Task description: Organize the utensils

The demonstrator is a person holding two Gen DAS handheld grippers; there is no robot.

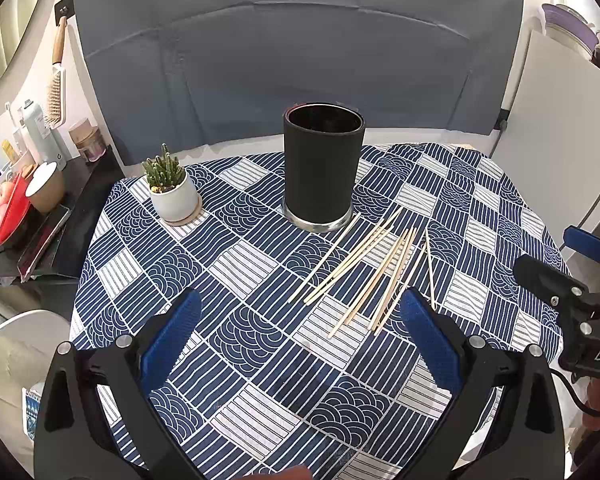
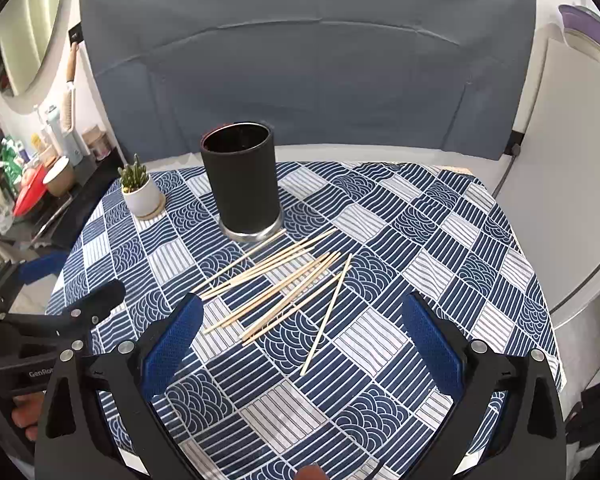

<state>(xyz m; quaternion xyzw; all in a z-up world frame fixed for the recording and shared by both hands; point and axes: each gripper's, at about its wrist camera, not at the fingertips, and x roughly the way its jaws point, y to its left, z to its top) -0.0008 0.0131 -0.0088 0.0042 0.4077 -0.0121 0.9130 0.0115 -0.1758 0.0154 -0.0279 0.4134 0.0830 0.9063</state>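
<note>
Several thin wooden chopsticks [image 1: 374, 270] [image 2: 278, 286] lie scattered flat on the blue-and-white patterned tablecloth [image 1: 252, 312] [image 2: 400, 280], just in front of a tall black cylindrical holder [image 1: 322, 168] [image 2: 242, 184] that looks to have nothing in it. My left gripper [image 1: 300, 312] hovers open over the cloth, left of the chopsticks, nothing between its blue pads. My right gripper [image 2: 302, 312] is open too, above the near ends of the chopsticks. The right gripper [image 1: 572, 276] also shows at the right edge of the left wrist view, and the left gripper [image 2: 76, 300] at the left edge of the right wrist view.
A small cactus in a white pot [image 1: 172, 188] [image 2: 142, 192] stands left of the holder. A side shelf [image 1: 24, 208] at the left holds bottles, a cup and a red item. A grey backdrop [image 1: 300, 60] hangs behind the table; a white panel [image 1: 560, 140] stands right.
</note>
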